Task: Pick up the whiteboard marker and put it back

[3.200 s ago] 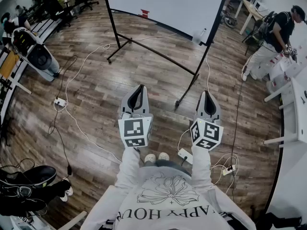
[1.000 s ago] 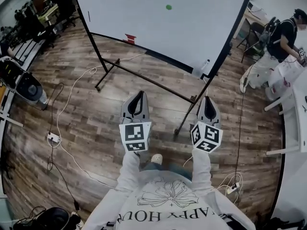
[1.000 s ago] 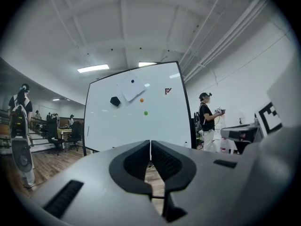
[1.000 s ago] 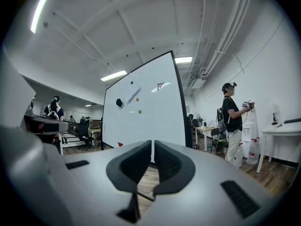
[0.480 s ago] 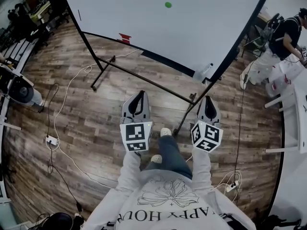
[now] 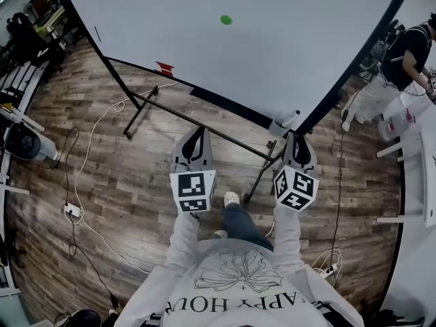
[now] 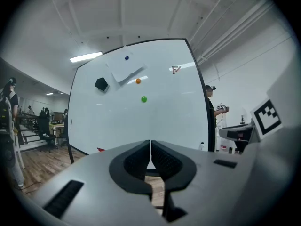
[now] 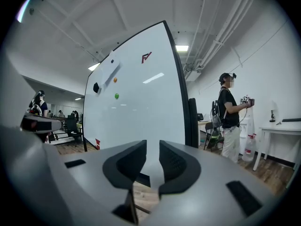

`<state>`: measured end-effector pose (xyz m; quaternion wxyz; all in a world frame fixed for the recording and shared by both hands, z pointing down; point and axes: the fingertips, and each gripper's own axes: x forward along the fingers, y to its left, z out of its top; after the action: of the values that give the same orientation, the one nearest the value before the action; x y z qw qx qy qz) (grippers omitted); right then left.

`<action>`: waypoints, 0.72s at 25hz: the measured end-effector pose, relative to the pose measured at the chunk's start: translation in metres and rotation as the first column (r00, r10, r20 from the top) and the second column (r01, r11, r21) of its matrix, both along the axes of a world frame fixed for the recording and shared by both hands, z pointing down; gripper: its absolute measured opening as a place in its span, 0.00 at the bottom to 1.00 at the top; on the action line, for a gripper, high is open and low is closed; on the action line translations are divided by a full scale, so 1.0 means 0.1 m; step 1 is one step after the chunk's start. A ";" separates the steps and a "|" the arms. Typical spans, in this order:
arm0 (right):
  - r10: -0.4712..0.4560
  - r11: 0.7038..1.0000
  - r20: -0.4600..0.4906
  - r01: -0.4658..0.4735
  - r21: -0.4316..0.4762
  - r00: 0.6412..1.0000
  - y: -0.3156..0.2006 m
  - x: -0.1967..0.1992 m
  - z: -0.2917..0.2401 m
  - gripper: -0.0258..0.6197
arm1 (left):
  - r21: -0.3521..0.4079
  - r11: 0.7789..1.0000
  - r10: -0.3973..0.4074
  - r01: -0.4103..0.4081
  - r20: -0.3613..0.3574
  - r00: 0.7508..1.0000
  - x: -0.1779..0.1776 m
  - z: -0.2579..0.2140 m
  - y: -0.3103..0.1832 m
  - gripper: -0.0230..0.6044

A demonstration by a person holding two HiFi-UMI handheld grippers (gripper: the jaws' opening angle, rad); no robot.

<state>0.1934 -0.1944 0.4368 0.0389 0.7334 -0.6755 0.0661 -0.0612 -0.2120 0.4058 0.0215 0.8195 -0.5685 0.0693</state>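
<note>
In front of the whiteboard (image 6: 272, 53), the approach step is in hand. Left gripper (image 6: 199, 131): jaws together, empty. Right gripper (image 6: 295, 138): jaws opening, nothing between them. The thin dark stick (image 6: 97, 34) on the board at ten o'clock is probably the marker and is untouched. The next move calls for reaching there.

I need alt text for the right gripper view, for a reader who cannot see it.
The right gripper, its jaws opening with nothing between them, points at a large whiteboard. The board carries a green dot and an orange dot; a person stands at the right near a white table.
</note>
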 end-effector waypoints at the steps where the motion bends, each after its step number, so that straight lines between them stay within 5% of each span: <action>1: 0.004 1.000 0.000 -0.004 -0.006 1.000 -0.08 0.04 0.02 0.15 | -0.004 1.000 0.004 -0.004 0.002 1.000 0.05 0.00 -0.08 0.05; 18: 0.064 0.986 0.011 -0.062 -0.155 0.998 -1.00 0.56 0.63 0.19 | -0.079 0.996 0.041 -0.039 0.021 0.999 0.57 0.30 -1.08 0.05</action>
<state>0.2498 -0.2940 0.4999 0.0883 0.7486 -0.6450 0.1255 -0.0038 -0.3202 0.4358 0.0458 0.8284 -0.5491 0.1011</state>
